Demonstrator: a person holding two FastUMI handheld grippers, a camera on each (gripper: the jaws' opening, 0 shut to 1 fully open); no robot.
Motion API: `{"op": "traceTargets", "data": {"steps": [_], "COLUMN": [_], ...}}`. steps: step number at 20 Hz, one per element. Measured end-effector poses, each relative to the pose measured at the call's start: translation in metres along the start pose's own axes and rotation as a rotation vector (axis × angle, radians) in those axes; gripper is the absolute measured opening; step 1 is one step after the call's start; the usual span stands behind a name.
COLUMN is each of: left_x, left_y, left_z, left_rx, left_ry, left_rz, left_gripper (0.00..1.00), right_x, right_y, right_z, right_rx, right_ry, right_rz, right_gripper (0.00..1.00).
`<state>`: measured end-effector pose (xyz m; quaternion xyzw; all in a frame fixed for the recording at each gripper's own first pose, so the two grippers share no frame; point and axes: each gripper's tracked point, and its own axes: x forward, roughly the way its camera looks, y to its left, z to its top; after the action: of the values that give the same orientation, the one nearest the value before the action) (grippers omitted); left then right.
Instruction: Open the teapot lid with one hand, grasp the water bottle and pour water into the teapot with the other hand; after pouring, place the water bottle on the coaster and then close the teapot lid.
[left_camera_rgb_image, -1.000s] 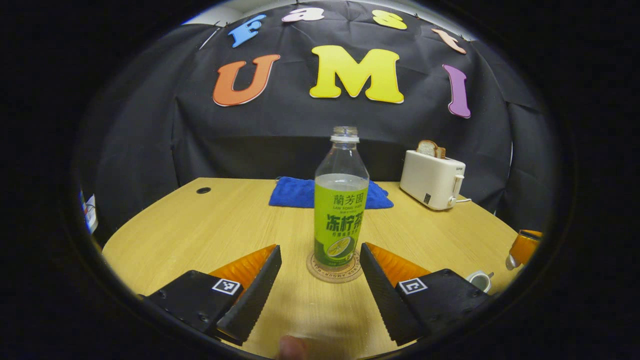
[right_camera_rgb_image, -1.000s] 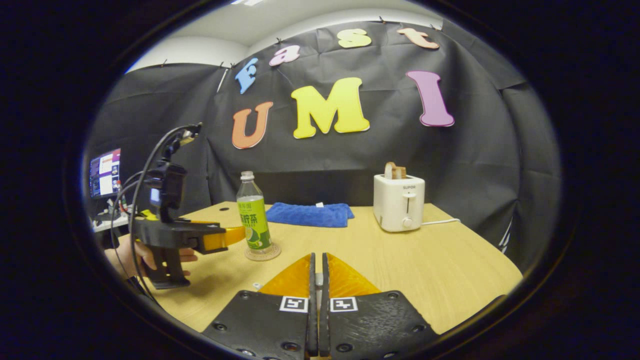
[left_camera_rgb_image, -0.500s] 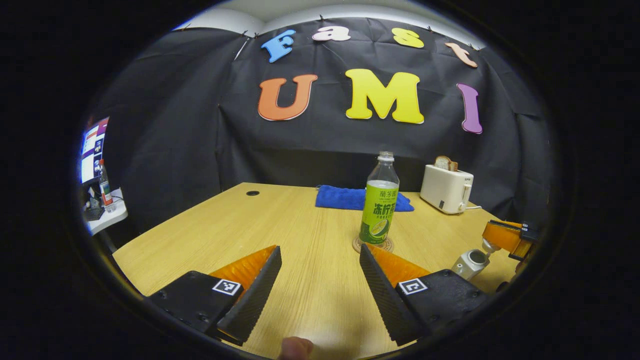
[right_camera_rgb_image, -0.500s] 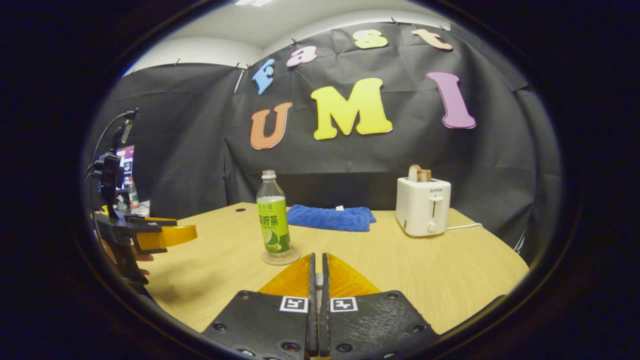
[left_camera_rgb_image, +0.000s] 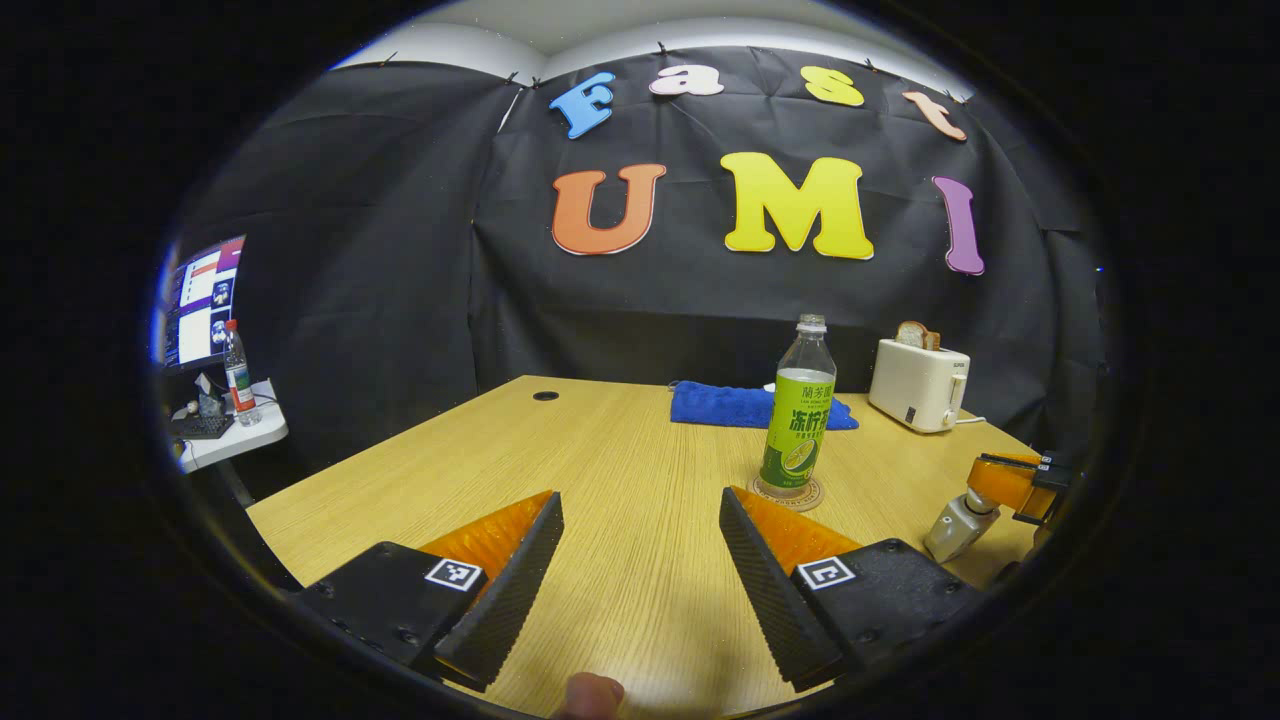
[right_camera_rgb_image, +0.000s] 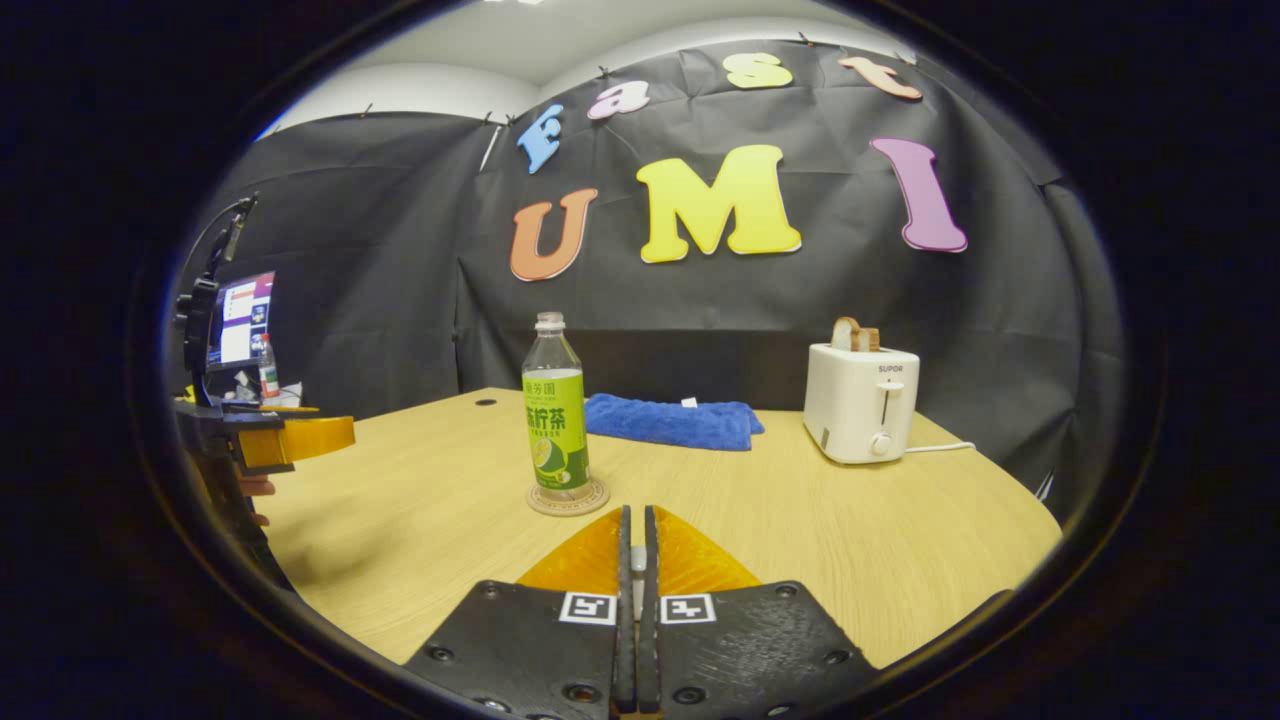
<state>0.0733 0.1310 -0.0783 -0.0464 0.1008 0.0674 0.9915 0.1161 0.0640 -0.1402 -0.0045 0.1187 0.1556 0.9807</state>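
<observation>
Teapot (left_camera_rgb_image: 955, 527) sits low at the bench (left_camera_rgb_image: 640, 470) edge, probably fragile, so grab its lid by the knob; left gripper (left_camera_rgb_image: 640, 560) fingers apart, right gripper (right_camera_rgb_image: 637, 560) fingers pressed together.

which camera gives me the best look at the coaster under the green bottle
The right gripper view: the coaster lies near the middle of the picture, its whole front rim showing under the water bottle. In the left gripper view the coaster sits farther off and smaller, just past one finger of the hand-held gripper.
</observation>
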Motion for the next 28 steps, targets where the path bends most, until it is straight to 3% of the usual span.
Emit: {"op": "traceTargets", "data": {"steps": [10, 11, 15, 16, 17, 18, 19, 20, 21, 22, 24, 28], "left_x": [-0.004, -0.006, -0.013, -0.014, -0.018, -0.021, -0.025, -0.028, -0.032, -0.036, -0.042, -0.058], "left_y": [-0.019, -0.022, -0.036, -0.041, -0.048, -0.057, -0.066, -0.073, -0.079, -0.085, -0.095, -0.125], "left_z": [0.007, 0.009, 0.023, 0.028, 0.036, 0.042, 0.049, 0.056, 0.063, 0.067, 0.073, 0.068], "left_rx": [0.016, 0.017, 0.019, 0.016, 0.010, 0.005, 0.006, 0.012, 0.022, 0.033, 0.054, 0.060], "left_ry": [-0.016, -0.018, -0.055, -0.069, -0.090, -0.108, -0.122, -0.140, -0.161, -0.180, -0.193, -0.197], "left_rz": [-0.041, -0.047, -0.071, -0.080, -0.095, -0.114, -0.131, -0.141, -0.148, -0.148, -0.132, -0.169], "left_gripper": [0.98, 0.98, 0.98, 0.98, 0.98, 0.98, 0.98, 0.98, 0.98, 0.98, 0.98, 0.98], "right_x": [0.002, 0.000, -0.010, -0.013, -0.017, -0.022, -0.027, -0.036, -0.045, -0.056, -0.076, -0.109], "right_y": [-0.001, -0.002, -0.007, -0.009, -0.013, -0.015, -0.017, -0.021, -0.026, -0.030, -0.032, -0.031], "right_z": [-0.010, -0.009, 0.011, 0.020, 0.030, 0.035, 0.042, 0.049, 0.060, 0.072, 0.092, 0.108], "right_rx": [-0.001, -0.007, 0.007, 0.012, 0.021, 0.031, 0.038, 0.040, 0.036, 0.028, 0.025, -0.012], "right_ry": [0.010, 0.007, -0.055, -0.083, -0.105, -0.120, -0.131, -0.144, -0.166, -0.194, -0.241, -0.283], "right_rz": [-0.021, -0.023, -0.051, -0.063, -0.079, -0.088, -0.095, -0.108, -0.131, -0.150, -0.178, -0.215], "right_gripper": [0.01, 0.07, 0.07, 0.11, 0.31, 0.39, 0.59, 0.70, 0.89, 0.96, 0.96, 0.95]}}
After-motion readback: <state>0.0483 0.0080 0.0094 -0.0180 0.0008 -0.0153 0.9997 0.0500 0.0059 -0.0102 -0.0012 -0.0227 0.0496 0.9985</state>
